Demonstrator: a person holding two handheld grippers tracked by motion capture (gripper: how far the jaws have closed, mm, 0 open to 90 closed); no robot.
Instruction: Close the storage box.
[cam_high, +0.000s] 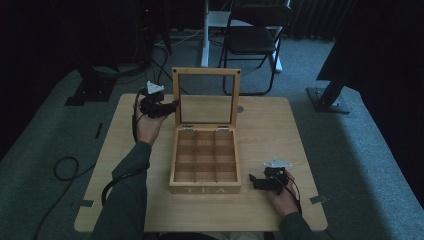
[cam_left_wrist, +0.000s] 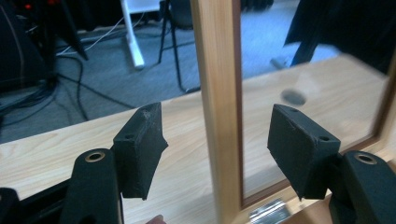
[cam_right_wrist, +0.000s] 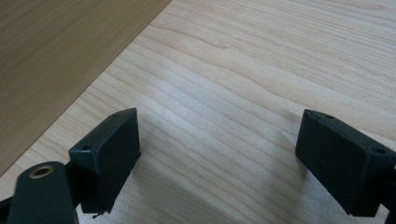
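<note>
On the table (cam_high: 125, 165) sits a wooden tea box (cam_high: 205, 172), near its middle, with "TEA" on the front wall. Lid (cam_high: 206, 97) stands upright on its rear hinges, glass pane in a wood frame. Compartments look empty in the high view, dividers bare, though light is dim.

Left gripper (cam_high: 170, 106) is at the lid's left frame edge. Left gripper view: jaws wide apart, the vertical frame post (cam_left_wrist: 219, 112) between them, neither pad touching it. One pad on the outer side, the other behind the glass side. Nothing held. A hinge (cam_left_wrist: 268, 212) shows at the bottom of that view.

Right gripper (cam_high: 254, 181) rests low on the table just right of the box's front corner, apart from it. Right gripper view: jaws spread wide over bare wood grain, the box side wall (cam_right_wrist: 56, 60) at upper left, nothing between the pads.

Progress, judging by the layout: work concerns the lid. It is fully raised, so opening looks done, or closing has not begun. The left jaws straddle the frame without a grip, so either a release is just finished or a grasp is about to happen; cannot tell which. If closing is the goal, everything is left: pinch the frame, swing the lid down. Right gripper looks idle, maybe placed to steady the box.
</note>
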